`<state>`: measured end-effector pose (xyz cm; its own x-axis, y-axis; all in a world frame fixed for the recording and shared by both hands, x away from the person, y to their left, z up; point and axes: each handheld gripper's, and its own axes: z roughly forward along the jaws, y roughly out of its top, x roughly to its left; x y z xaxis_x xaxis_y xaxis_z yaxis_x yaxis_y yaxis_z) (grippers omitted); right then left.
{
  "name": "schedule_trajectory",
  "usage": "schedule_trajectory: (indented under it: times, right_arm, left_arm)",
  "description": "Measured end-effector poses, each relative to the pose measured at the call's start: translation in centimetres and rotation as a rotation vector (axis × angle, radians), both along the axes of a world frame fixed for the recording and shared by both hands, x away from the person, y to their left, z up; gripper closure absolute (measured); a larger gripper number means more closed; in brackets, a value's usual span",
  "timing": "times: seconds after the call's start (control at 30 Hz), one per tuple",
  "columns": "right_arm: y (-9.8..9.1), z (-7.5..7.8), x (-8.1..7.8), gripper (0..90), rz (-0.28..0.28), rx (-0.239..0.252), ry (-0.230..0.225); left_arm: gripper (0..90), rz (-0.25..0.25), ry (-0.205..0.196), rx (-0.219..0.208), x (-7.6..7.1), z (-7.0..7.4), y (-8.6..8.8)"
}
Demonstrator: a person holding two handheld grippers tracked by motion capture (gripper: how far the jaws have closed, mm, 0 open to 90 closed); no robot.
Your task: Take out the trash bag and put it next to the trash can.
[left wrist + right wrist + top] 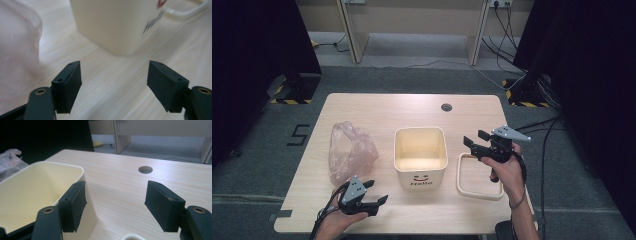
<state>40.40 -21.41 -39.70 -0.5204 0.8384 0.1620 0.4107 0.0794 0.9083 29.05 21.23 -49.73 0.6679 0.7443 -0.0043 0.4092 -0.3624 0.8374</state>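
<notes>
A cream bin (420,156) with a smile and "Hello" on its front stands open at the table's middle. A cream rectangular ring (479,176) lies flat just right of it. A crumpled pink plastic bag (350,151) lies to its left. My left gripper (377,192) hovers low near the front edge, below the bag, open and empty. In the left gripper view its jaws (115,72) face the bin's corner (117,22), the bag (17,50) at left. My right gripper (475,137) stands open and empty above the ring, beside the bin's rim (30,195).
The wooden table (377,107) has a round cable hole (446,107) near its far edge, also seen as the hole (145,169) ahead of the right gripper. Black curtains flank both sides. Cables run over the floor at the right.
</notes>
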Motion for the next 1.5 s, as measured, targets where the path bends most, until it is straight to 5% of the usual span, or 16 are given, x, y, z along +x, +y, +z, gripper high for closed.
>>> schedule_trajectory:
  times: [0.27,0.43,0.5,1.0,1.5]
  right_arm:
    - [-1.2,-1.3,0.7,31.8,-0.038,-0.009,0.04]
    - [-1.9,-1.8,1.0,31.3,-0.07,-0.014,0.056]
    - [-2.0,-2.1,1.1,31.3,-0.076,-0.023,0.059]
    - [-2.1,-3.5,1.2,31.0,-0.085,-0.056,0.096]
    - [-4.9,-6.6,-0.7,31.0,-0.158,-0.076,0.169]
  left_arm:
    - [16.6,0.045,0.071,0.035,0.2,-1.4,0.3]
    - [16.6,0.071,0.092,0.114,0.4,-2.4,0.5]
    - [16.3,0.075,0.114,0.089,0.5,-2.6,0.7]
    - [15.1,0.07,0.123,0.081,0.4,-2.6,0.6]
    - [15.0,0.07,0.123,0.081,0.4,-2.6,0.6]
